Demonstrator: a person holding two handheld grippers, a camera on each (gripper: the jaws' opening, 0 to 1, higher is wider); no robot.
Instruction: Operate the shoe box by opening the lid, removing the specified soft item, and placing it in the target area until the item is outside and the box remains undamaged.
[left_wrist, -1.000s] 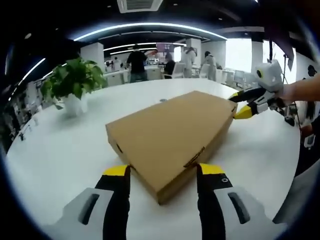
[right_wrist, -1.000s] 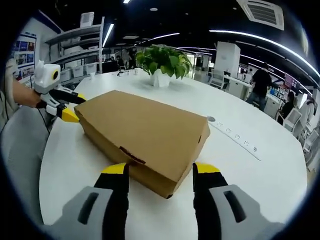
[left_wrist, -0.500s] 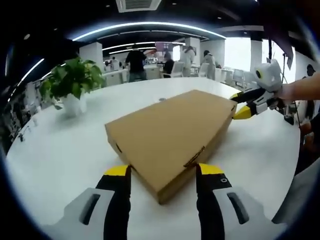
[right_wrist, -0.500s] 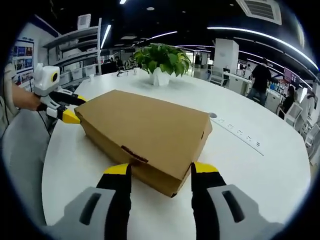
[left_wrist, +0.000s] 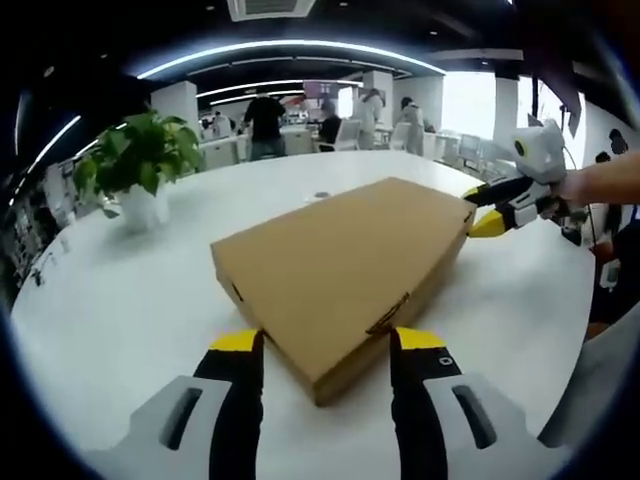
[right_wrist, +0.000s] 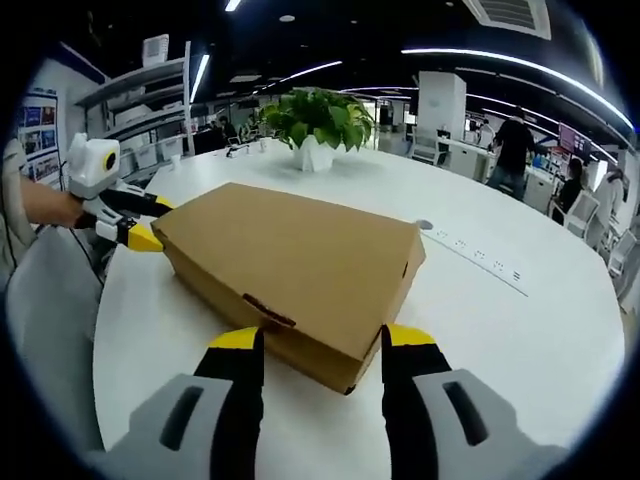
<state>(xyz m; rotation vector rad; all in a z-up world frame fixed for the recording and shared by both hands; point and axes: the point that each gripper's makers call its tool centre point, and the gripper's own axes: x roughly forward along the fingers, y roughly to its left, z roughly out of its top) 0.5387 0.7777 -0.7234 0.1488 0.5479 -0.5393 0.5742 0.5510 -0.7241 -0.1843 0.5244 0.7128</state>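
A flat brown cardboard shoe box (left_wrist: 340, 265) lies with its lid closed on a white table (left_wrist: 110, 300). In the left gripper view my left gripper (left_wrist: 328, 343) is open, its yellow-tipped jaws straddling the near corner of the box. At the far right corner my right gripper (left_wrist: 482, 210) is also open around the box edge, held by a hand. In the right gripper view the same box (right_wrist: 290, 265) has its near corner between the jaws of my right gripper (right_wrist: 322, 340). My left gripper (right_wrist: 140, 222) sits at the box's far left corner. The soft item is hidden inside.
A potted green plant (left_wrist: 140, 165) (right_wrist: 320, 125) stands on the table beyond the box. A row of sockets (right_wrist: 480, 272) is set into the tabletop right of the box. People (left_wrist: 265, 120) stand at desks in the background.
The right gripper has edged slightly closer over the box corner. The box has not moved and its lid stays closed.
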